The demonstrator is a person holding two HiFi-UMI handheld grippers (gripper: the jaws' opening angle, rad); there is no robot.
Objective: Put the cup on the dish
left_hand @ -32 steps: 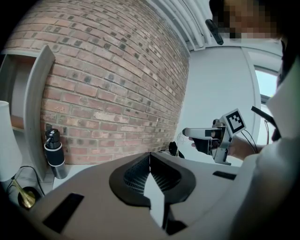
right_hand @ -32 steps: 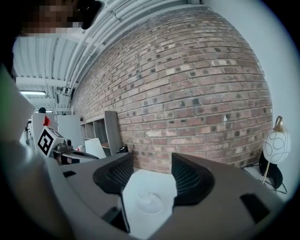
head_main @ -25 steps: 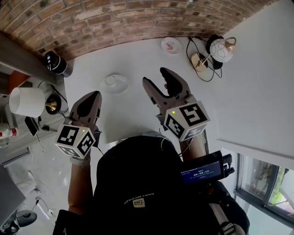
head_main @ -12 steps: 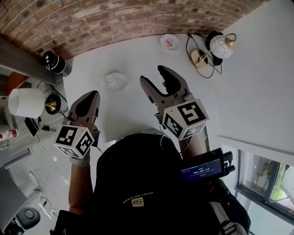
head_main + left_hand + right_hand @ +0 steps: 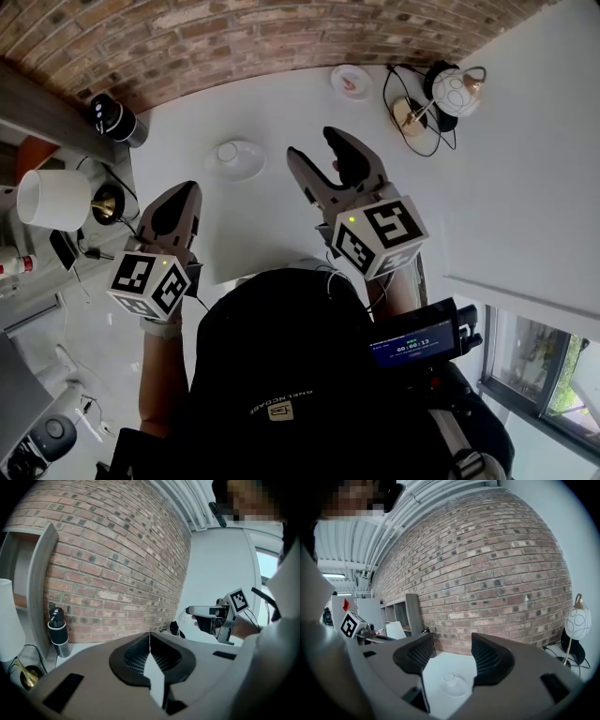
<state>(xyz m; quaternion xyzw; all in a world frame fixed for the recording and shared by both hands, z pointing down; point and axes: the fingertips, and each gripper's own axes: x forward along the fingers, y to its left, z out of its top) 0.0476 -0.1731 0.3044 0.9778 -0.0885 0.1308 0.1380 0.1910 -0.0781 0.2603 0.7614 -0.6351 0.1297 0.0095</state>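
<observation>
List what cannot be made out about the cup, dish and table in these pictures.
- Head view: what the cup holds, if anything; it is white on the white dish and too small.
- Left gripper view: cup and dish do not show; the shut left gripper fills the lower picture.
- Head view: the pink item on the far plate is too small to identify.

Brick wall [image 5: 234, 37] behind white table [image 5: 281, 112] — grey shelf unit [image 5: 40, 573] at left, window [image 5: 553, 384] btm right.
</observation>
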